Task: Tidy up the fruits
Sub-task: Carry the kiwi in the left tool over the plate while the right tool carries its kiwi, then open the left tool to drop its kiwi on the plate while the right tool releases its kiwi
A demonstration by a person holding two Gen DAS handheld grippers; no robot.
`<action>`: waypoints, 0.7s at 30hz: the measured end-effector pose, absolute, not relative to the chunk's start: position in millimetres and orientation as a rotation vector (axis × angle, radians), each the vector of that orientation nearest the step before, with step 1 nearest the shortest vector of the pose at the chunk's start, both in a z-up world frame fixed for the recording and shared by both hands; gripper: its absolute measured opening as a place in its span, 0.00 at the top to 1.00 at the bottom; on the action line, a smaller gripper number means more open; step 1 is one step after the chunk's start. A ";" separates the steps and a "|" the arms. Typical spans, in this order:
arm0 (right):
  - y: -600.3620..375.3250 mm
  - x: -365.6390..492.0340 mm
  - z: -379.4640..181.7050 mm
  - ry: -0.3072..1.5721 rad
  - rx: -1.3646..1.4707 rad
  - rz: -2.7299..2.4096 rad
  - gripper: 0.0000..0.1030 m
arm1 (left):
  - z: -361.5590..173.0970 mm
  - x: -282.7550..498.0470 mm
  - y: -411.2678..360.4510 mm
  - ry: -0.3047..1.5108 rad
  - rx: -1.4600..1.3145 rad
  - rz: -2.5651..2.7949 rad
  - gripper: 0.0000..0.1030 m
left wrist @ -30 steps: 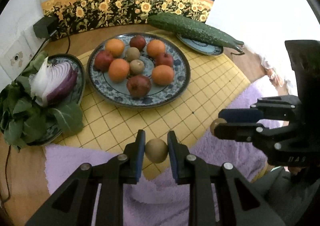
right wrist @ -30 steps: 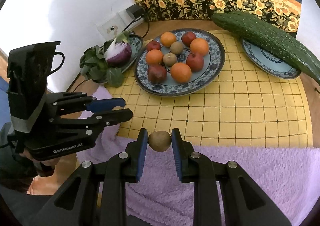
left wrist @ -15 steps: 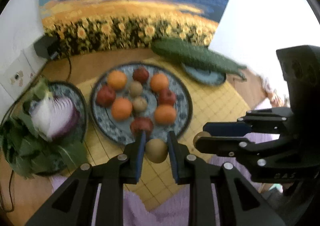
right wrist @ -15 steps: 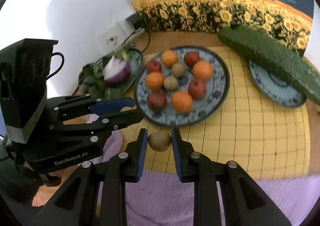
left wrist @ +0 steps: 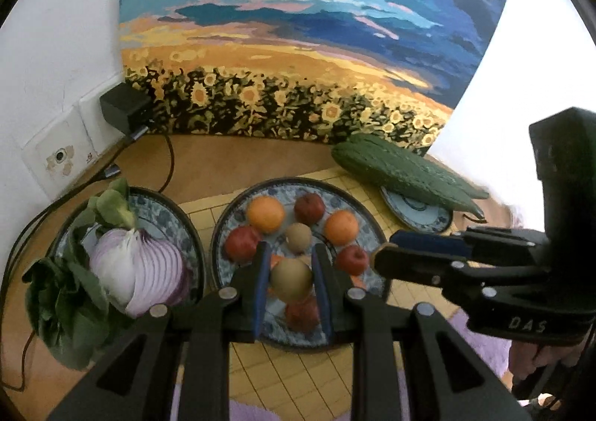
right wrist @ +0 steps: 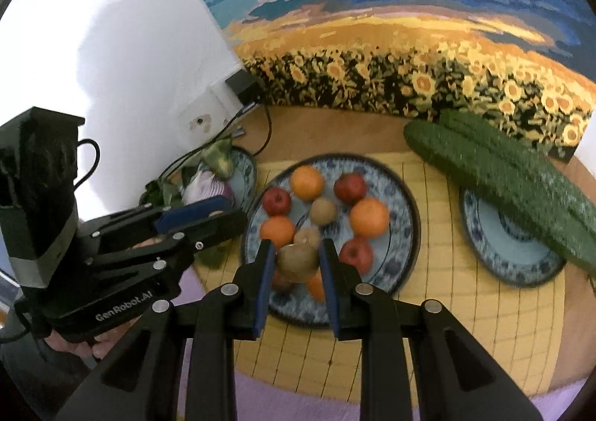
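Against white walls (left wrist: 56, 48), seemingly wooden tabletop (left wrist: 223, 167) bears yellow grid mat (right wrist: 428, 309).

A round blue-patterned fruit plate (right wrist: 406, 197) sat mid-tabletop on a yellow gridded mat (right wrist: 439, 309). A patterned plate of halved purple onion (left wrist: 138, 272) lay toward the left edge, a long green cucumber (right wrist: 514, 175) on a small plate toward the right.

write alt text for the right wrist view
The right gripper holds a kiwi above a large patterned plate of oranges, apples and kiwis. The left gripper, at left, holds another; a cucumber rests on a small plate at right.
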State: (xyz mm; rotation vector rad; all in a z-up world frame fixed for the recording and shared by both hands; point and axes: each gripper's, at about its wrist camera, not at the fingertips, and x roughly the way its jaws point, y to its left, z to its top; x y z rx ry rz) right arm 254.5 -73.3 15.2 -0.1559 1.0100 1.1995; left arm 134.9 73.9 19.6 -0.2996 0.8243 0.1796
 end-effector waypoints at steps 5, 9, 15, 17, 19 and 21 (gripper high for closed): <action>-55.9 265.1 5.4 1.003 -0.177 1.199 0.75 | 10.7 150.8 79.9 0.831 -0.315 0.159 0.77; -41.9 272.6 -9.3 1.024 -0.194 1.180 0.75 | -1.3 164.6 85.3 0.847 -0.336 0.164 0.77; -32.1 264.4 -14.9 0.951 -0.305 1.197 0.75 | -12.2 172.4 91.6 0.865 -0.322 0.162 0.77; -28.5 262.2 -17.6 0.938 -0.329 1.201 0.75 | -13.3 172.3 93.6 0.866 -0.327 0.161 0.77; -25.4 263.2 -23.5 0.940 -0.343 1.197 0.75 | -14.3 172.6 95.7 0.864 -0.328 0.162 0.77; -26.1 263.9 -25.3 0.929 -0.345 1.196 0.75 | -14.4 172.7 96.7 0.859 -0.332 0.158 0.77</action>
